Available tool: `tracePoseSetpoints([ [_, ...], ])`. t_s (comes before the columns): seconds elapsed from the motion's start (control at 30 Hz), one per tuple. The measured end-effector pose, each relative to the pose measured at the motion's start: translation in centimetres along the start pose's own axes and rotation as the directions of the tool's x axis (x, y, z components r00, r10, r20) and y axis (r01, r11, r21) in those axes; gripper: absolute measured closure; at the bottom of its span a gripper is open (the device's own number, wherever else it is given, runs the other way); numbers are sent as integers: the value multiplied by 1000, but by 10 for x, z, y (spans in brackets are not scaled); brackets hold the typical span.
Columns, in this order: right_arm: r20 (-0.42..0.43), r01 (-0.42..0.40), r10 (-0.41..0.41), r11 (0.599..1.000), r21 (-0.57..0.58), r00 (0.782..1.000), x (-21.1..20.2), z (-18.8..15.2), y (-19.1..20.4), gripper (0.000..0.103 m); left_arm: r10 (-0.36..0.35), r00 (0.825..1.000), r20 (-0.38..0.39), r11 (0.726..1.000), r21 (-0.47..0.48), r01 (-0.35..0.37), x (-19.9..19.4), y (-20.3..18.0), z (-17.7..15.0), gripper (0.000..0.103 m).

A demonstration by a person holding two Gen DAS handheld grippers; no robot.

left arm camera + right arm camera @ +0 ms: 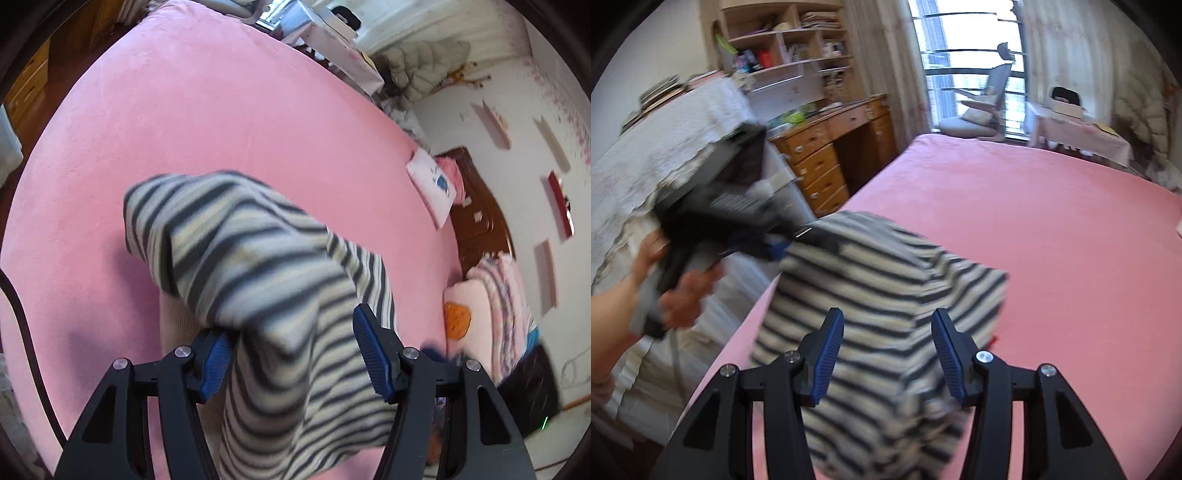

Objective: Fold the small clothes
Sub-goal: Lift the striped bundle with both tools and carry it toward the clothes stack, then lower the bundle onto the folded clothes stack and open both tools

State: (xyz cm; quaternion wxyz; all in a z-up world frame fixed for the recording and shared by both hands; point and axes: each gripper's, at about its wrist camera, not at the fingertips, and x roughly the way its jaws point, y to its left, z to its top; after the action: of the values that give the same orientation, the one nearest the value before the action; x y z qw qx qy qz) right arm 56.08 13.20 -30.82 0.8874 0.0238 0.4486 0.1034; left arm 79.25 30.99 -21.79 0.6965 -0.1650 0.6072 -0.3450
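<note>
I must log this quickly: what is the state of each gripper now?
Left gripper: open, striped garment loose between the jaws.
Right gripper: open, same garment between the jaws, not pinched.

Left gripper (295,354): jaws parted, angled downward, blue pads (371,354) well apart.
Right gripper (888,356): jaws parted, angled downward.
Left hand (679,291): bare forearm, fingers wrapped round the gripper's handle.
</note>
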Motion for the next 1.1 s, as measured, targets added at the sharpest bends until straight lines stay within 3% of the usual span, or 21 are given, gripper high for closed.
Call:
tracePoseSetpoints([
  [0.3,-118,-44,30,992,-117,993,40,-39,36,53,1,1000,29,999,-47,0,16,15,36,41],
  [0.4,-137,-1,-27,981,-196,990,49,-54,45,53,15,1000,21,1000,-2,-15,21,12,39,43],
  [0.5,-138,-7,-23,977,-215,990,48,-63,49,53,36,997,71,995,95,-43,13,-7,38,48],
  [0.53,-137,-9,-21,976,-216,990,48,-65,49,53,49,994,98,986,152,-64,11,-17,35,49],
  [0.57,-134,-10,-19,977,-214,991,47,-65,49,53,71,990,123,974,204,-95,7,-24,33,60],
  [0.63,-128,-10,-16,979,-203,992,45,-68,47,53,109,981,160,942,299,-153,6,-32,28,68],
  [0.7,-126,-15,-7,984,-180,992,45,-69,42,53,109,973,204,910,374,-181,4,-42,21,80],
  [0.77,-118,-15,-6,985,-170,993,43,-70,40,53,97,967,234,891,412,-189,1,-45,19,84],
  [0.83,-115,-14,-5,986,-165,993,43,-73,39,53,141,970,200,899,384,-210,11,-37,29,84],
  [0.87,-116,-15,-4,986,-164,993,43,-75,37,53,175,975,141,924,319,-212,21,-21,40,84],
  [0.93,-116,-19,0,987,-159,993,42,-75,38,53,196,976,93,950,228,-212,27,0,52,82],
  [1.1,-111,-43,26,986,-162,993,37,-72,45,53,229,972,50,965,120,-233,23,22,54,80],
])
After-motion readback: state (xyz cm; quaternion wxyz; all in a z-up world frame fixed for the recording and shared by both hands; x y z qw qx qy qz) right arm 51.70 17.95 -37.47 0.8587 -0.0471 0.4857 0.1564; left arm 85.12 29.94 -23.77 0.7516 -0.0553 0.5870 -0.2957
